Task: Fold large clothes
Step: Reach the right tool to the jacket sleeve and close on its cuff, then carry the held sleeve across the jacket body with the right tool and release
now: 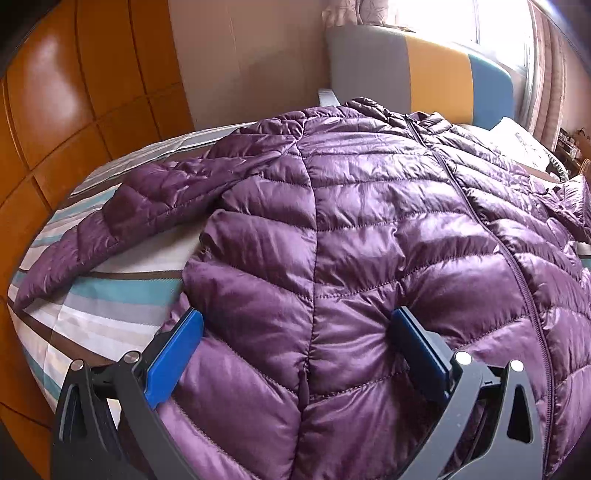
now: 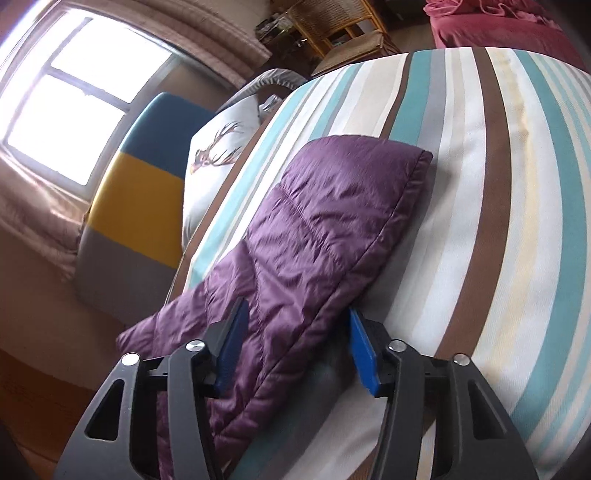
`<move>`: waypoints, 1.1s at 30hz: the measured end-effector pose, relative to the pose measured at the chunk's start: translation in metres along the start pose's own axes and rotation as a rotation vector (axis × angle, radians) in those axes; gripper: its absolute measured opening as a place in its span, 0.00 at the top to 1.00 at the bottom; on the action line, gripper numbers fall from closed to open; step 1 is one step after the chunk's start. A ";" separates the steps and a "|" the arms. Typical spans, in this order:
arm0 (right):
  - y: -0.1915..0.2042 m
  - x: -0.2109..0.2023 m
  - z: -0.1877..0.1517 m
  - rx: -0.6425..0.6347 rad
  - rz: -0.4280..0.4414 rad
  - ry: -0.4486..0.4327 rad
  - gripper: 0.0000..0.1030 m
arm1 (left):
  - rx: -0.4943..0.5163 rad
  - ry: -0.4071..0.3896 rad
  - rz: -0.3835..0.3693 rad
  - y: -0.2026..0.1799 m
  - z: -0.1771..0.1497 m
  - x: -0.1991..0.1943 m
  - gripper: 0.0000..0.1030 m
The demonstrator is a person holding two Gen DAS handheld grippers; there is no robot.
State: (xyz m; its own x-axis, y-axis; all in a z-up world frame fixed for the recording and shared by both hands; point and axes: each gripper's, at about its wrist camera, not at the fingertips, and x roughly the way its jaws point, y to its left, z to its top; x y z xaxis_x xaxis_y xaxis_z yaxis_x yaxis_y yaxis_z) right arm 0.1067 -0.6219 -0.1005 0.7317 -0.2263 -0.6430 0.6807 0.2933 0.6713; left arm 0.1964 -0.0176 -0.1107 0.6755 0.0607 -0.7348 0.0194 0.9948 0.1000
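One shiny purple quilted down jacket [image 1: 369, 229] lies spread front-up on a bed covered by a sheet striped in white, teal, grey, cream and brown [image 2: 480, 184]. Its single dark zipper [image 1: 476, 206] runs closed from the collar near the headboard down toward the hem. Two sleeves are visible, one in each view: the sleeve on the left of the left wrist view [image 1: 122, 221] stretches away from the body across the striped sheet toward the bed's edge, and the sleeve in the right wrist view [image 2: 325, 221] lies flat on the sheet with its cuff end pointing away from the camera.

The left gripper [image 1: 295, 354] has its two blue-padded fingers [image 1: 173, 354] spread wide, straddling the puffy hem area of the jacket body; the fabric bulges up between them and the pads press into it on either side without pinching it.

The right gripper [image 2: 295, 350] also stands spread, its two blue pads [image 2: 364, 358] set on either side of the sleeve. One pad sits against the sleeve's top surface and the other at its edge by the sheet; whether they squeeze the cloth cannot be told.

Beyond the jacket stands one padded headboard with three colour bands, grey, yellow and blue [image 1: 417, 74]. One white pillow printed with a stag's head [image 2: 218, 155] rests beside it. One bright window [image 2: 70, 107] is behind, with pale curtains. A glossy orange-brown wooden wardrobe [image 1: 74, 103] runs along the bed's side, and a wicker chair [image 2: 332, 26] and a red cloth [image 2: 495, 22] lie past the far edge.
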 end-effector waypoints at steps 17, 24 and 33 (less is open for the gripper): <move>0.056 -0.037 0.003 -0.247 -0.078 -0.199 0.91 | -0.030 0.003 -0.022 0.003 -0.003 0.004 0.02; 0.135 -0.050 -0.052 -0.547 -0.004 -0.217 0.91 | -0.033 -0.005 -0.021 0.003 -0.003 0.003 0.02; 0.208 -0.048 -0.171 -0.863 0.136 -0.124 0.91 | -0.043 -0.013 -0.029 0.005 -0.005 0.000 0.02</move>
State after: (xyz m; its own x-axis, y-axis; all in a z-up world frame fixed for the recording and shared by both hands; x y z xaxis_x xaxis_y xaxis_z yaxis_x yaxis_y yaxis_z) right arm 0.2070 -0.3910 0.0066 0.8369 -0.2228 -0.5000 0.3589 0.9130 0.1939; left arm 0.1930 -0.0125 -0.1135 0.6849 0.0309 -0.7280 0.0078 0.9987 0.0498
